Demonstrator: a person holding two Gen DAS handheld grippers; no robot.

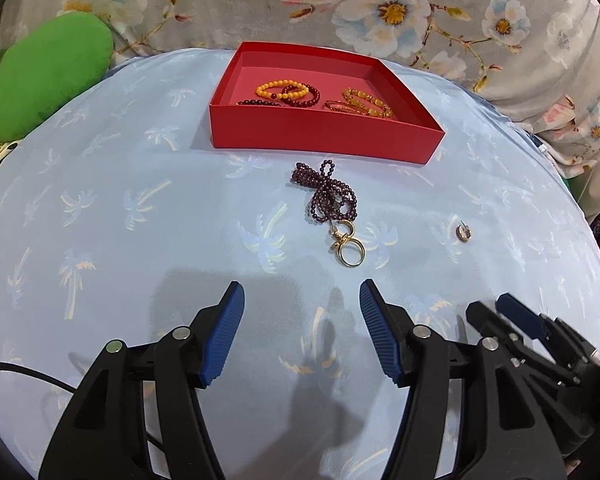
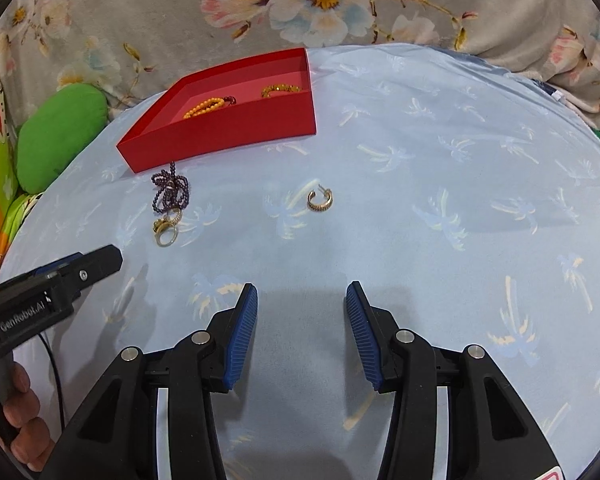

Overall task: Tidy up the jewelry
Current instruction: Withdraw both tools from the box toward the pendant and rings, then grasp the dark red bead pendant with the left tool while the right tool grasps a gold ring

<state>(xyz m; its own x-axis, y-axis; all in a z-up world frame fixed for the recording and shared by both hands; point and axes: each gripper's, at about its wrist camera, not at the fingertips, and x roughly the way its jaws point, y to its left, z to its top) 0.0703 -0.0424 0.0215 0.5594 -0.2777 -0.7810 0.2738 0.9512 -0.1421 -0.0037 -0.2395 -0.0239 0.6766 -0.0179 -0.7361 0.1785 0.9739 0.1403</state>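
A red box (image 1: 324,136) sits on the palm-print bedsheet (image 1: 140,220), bead bracelets (image 1: 300,94) inside. Just before it lies a purple bead necklace (image 1: 328,194), gold rings (image 1: 350,252) touching; a hoop earring (image 1: 462,235) lies off right.

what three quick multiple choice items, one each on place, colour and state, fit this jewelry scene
1. Where does the purple bead necklace lie?
A. inside the box
B. on the blue cloth in front of the box
C. between the left tongs

2. What colour is the box?
A. red
B. white
C. black

3. How do the right tongs stand?
A. shut on the hoop earring
B. shut on a bracelet
C. open, holding nothing

Key: 1 B, it rests on the cloth outside the box's front wall. 2 A, its walls are red. 3 C, only cloth shows between the pads; the hoop earring lies ahead.
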